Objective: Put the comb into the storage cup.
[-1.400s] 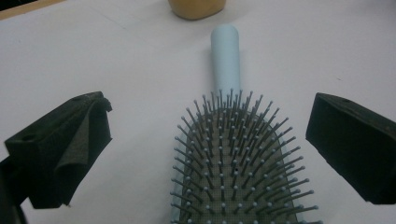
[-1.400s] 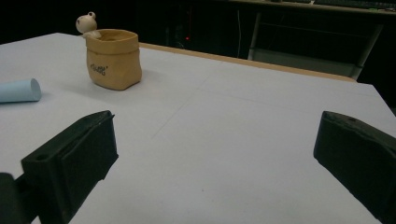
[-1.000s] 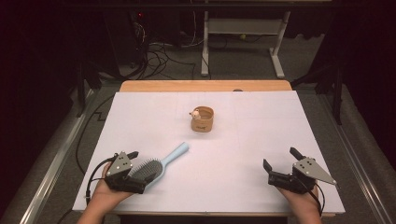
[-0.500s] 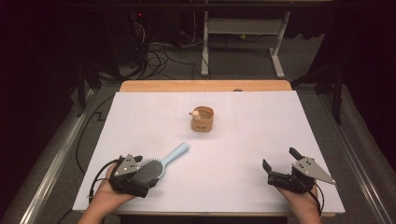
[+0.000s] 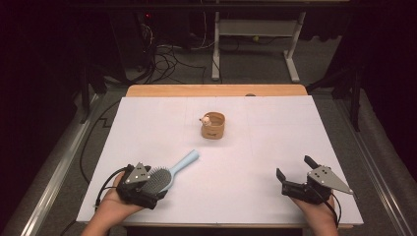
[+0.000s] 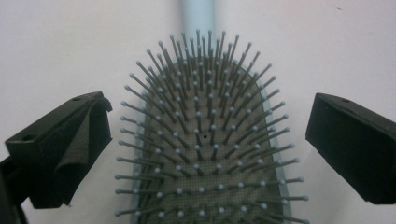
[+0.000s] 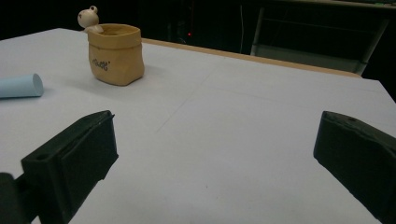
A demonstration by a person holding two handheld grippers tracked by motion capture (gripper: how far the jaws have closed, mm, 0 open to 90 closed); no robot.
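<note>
A pale blue hairbrush (image 5: 169,173) lies bristles up at the front left of the white table (image 5: 255,132), its handle (image 5: 187,159) pointing toward the middle. My left gripper (image 5: 153,186) is open, one jaw on each side of the brush head (image 6: 205,154) and neither touching it. At the front right, my right gripper (image 5: 293,167) rests open with nothing between its jaws (image 7: 215,126). A small tan pot (image 5: 213,125) with a little figure (image 7: 88,17) on its rim stands at mid-table; it is also in the right gripper view (image 7: 116,53).
The tip of the brush handle (image 7: 21,86) shows at the left of the right gripper view. A wooden strip (image 5: 216,90) runs along the table's far edge. Beyond it are cables (image 5: 162,54) and a white desk frame (image 5: 255,37) on the floor.
My left gripper has slid right, so its jaws now straddle the brush head. The right gripper and the pot have stayed still.
</note>
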